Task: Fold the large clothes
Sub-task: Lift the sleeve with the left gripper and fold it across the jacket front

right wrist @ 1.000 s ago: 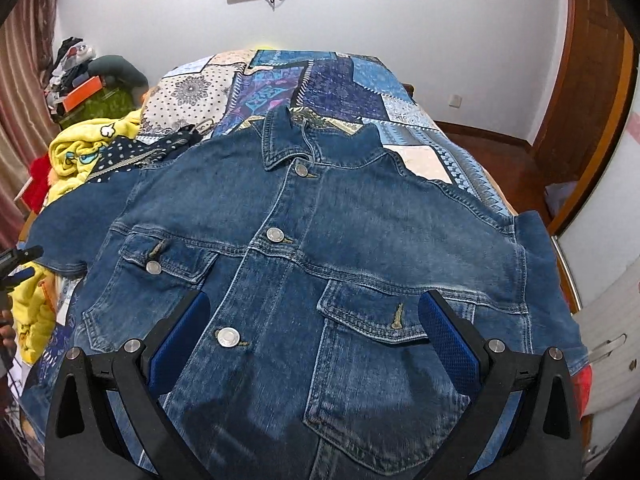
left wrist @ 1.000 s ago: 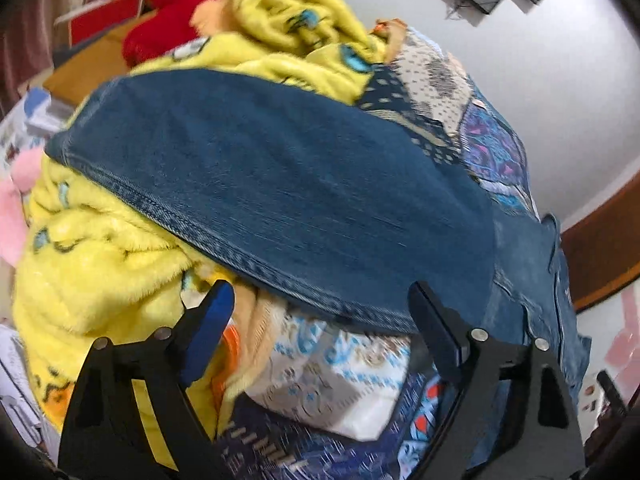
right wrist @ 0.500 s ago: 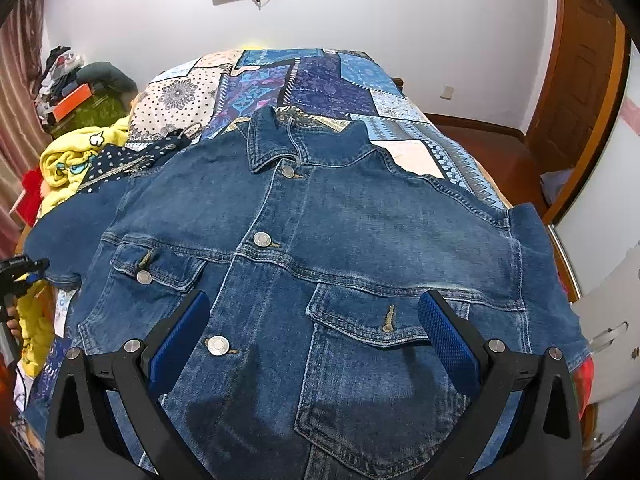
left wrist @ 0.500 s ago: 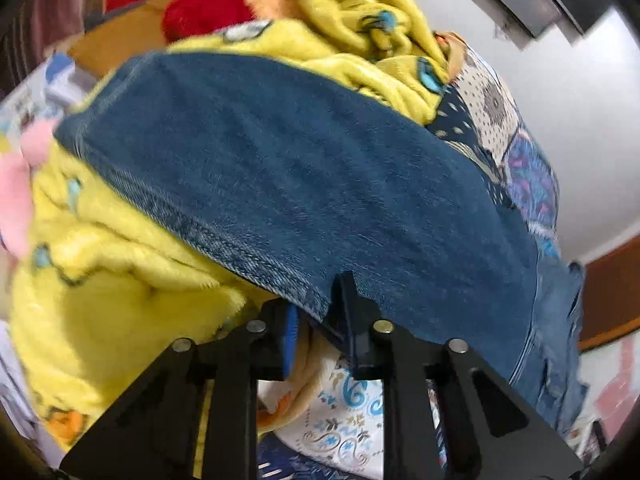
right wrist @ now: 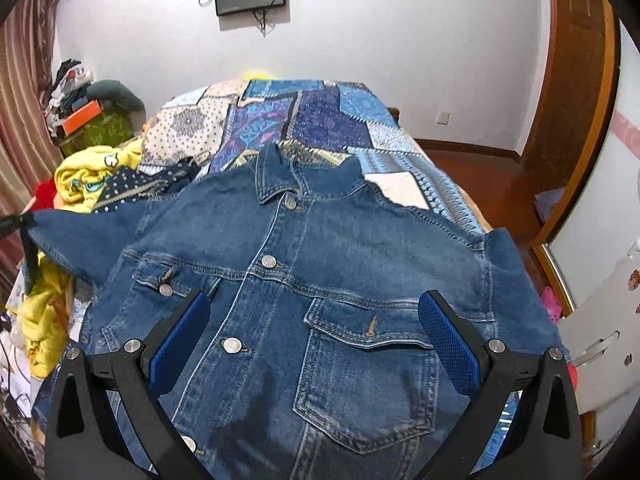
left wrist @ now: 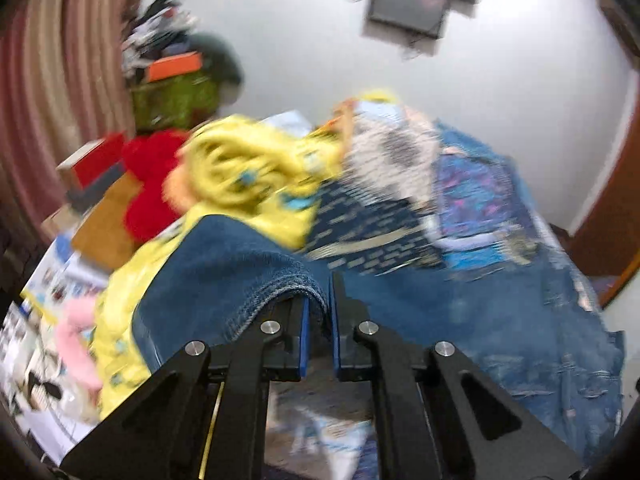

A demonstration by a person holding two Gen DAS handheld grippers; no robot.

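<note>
1. My left fingers (left wrist: 318, 312) are pinched on the sleeve hem of the denim jacket (right wrist: 320, 280), lifting it.
2. My right fingers (right wrist: 316, 320) hover spread wide above the jacket's front, which lies on the bed (right wrist: 320, 108).
3. A yellow blanket (left wrist: 248, 176) is heaped just beyond the raised sleeve.

A bed (right wrist: 436, 196) under a patchwork quilt (right wrist: 320, 120) of blue, purple and cream panels carries the load. A denim jacket (right wrist: 340, 256) lies spread front-up across its near half, collar toward twelve o'clock. At about ten o'clock from the jacket sit a crumpled yellow blanket (right wrist: 86, 178) and a dark dotted cloth (right wrist: 156, 184).
</note>
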